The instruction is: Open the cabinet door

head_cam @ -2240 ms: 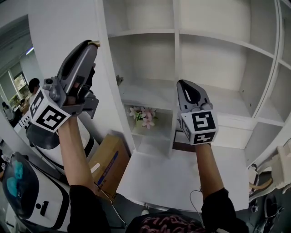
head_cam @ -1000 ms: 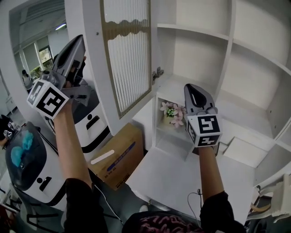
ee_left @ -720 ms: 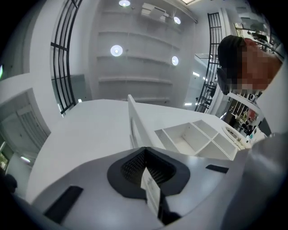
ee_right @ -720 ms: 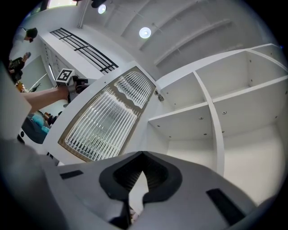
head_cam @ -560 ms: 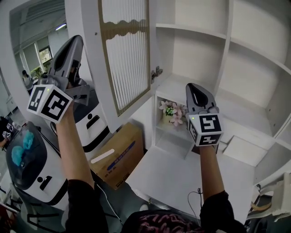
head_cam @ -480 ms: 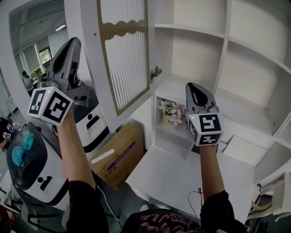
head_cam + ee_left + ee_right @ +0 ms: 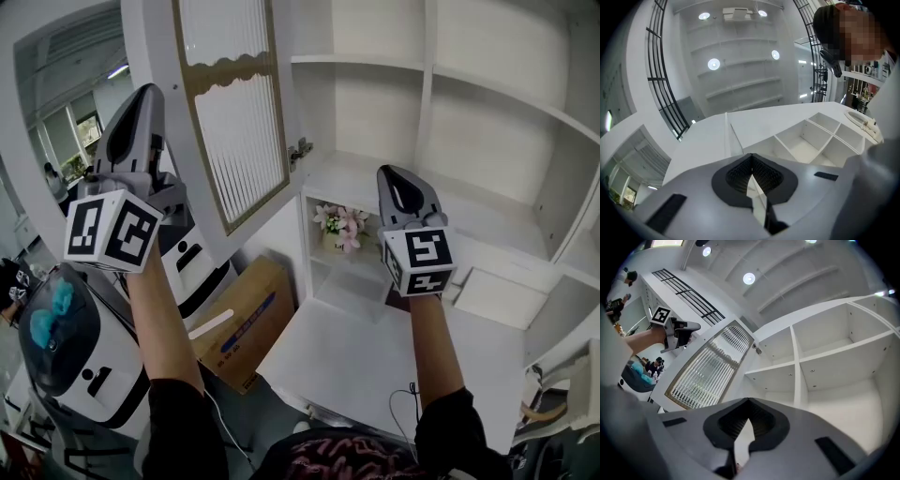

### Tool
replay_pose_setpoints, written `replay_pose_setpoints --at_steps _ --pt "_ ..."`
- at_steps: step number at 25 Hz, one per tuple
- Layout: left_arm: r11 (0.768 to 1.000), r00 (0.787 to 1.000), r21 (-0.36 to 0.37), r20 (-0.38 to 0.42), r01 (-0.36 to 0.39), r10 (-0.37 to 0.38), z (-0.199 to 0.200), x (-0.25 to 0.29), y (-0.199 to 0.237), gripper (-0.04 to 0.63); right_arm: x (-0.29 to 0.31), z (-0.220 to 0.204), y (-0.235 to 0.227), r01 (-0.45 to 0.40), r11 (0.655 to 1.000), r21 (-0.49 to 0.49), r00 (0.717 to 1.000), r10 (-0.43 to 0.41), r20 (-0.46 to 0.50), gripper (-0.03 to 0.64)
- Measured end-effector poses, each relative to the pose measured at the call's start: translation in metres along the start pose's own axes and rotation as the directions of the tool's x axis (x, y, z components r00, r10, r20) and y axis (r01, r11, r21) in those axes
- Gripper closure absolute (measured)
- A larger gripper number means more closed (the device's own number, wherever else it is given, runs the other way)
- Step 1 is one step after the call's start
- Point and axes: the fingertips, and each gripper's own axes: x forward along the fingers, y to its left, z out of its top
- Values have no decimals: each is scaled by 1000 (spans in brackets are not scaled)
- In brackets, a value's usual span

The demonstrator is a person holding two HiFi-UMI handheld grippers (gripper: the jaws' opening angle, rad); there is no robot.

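Observation:
The cabinet door [image 7: 234, 122], white with a gold-framed ribbed glass panel, stands swung open to the left on its hinge [image 7: 300, 150]. The right gripper view shows the door [image 7: 712, 366] too. My left gripper [image 7: 145, 94] is raised left of the door's outer edge, apart from it, shut with nothing between its pads [image 7: 751, 157]. The right gripper [image 7: 394, 173] points up into the open white shelves [image 7: 469, 103], its jaws closed and empty [image 7: 749, 401]. From the right gripper's camera, the left gripper [image 7: 689, 326] is visible beyond the door.
A pot of pink flowers [image 7: 337, 220] sits in a lower compartment beside my right gripper. A cardboard box [image 7: 239, 319] lies on the floor under the door. White rounded robots [image 7: 56, 347] stand at the left. A person's head shows in the left gripper view.
The door was at the picture's left edge at first and then hangs wide open. Over the last second my left gripper has rolled and drifted away from the door; the right has shifted slightly.

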Motion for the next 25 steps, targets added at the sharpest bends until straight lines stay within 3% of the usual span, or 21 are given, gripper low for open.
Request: replay_pose_setpoints --at_steps 5,11,19,25 --pt "998 998 -14 -15 56 -57 4 24 -56 580 -32 11 -28 59 998 -15 998 -59 2 602" --pt "979 985 -117 -8 170 -172 -15 59 -160 580 -100 13 -100 203 977 -60 979 -205 -23 603" --pt "914 946 -266 -16 308 -323 -66 90 -293 580 -192 10 -184 392 910 -137 911 -404 -78 603" --pt "841 904 -362 10 402 -428 -82 95 -393 580 -258 9 -218 506 840 -196 839 -532 -116 601"
